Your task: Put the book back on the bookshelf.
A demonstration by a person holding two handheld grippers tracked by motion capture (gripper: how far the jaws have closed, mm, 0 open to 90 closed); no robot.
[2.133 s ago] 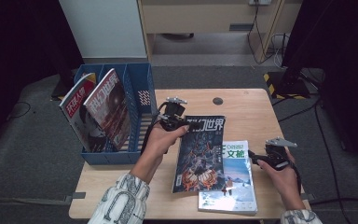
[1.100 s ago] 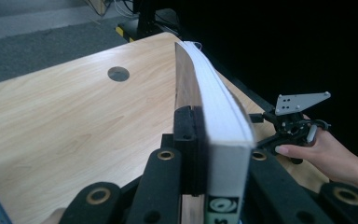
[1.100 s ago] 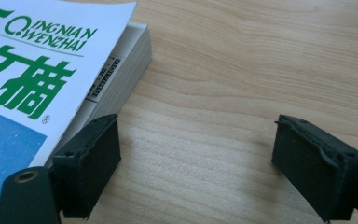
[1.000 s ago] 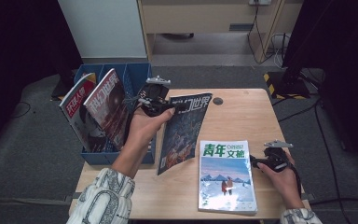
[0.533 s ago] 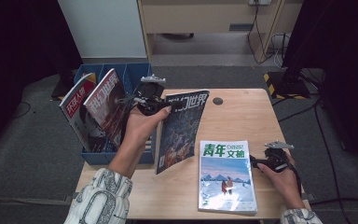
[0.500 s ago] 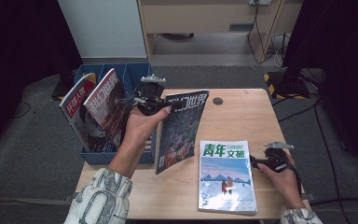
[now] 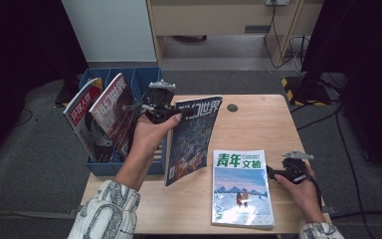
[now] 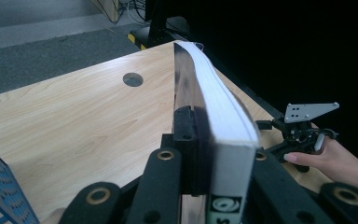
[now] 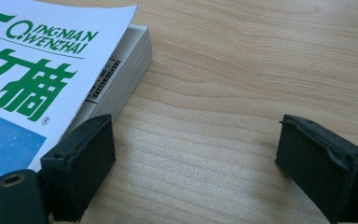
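A dark-covered magazine (image 7: 193, 139) stands upright on its lower edge on the wooden table (image 7: 258, 124), beside the blue bin (image 7: 129, 168). My left gripper (image 7: 166, 110) is shut on its upper left corner. In the left gripper view the magazine's white page edge (image 8: 223, 135) runs away from the jaws of that gripper (image 8: 216, 154). A white magazine with a green title (image 7: 241, 186) lies flat on a stack at the front right. My right gripper (image 7: 273, 174) stands open at its right edge, low on the table. Its jaws (image 9: 193, 163) hold nothing, and the stack's corner (image 9: 116, 79) lies by the left one.
The blue bin has several compartments and holds two leaning magazines (image 7: 82, 114) (image 7: 113, 107). A round cable hole (image 7: 232, 107) sits at the table's back middle. Grey floor surrounds the table, and dark stands and cables are at the right.
The left gripper lifted the dark magazine off the stack, swung it left toward the bin and stood it upright. The green-titled magazine is now uncovered. The right gripper barely moved.
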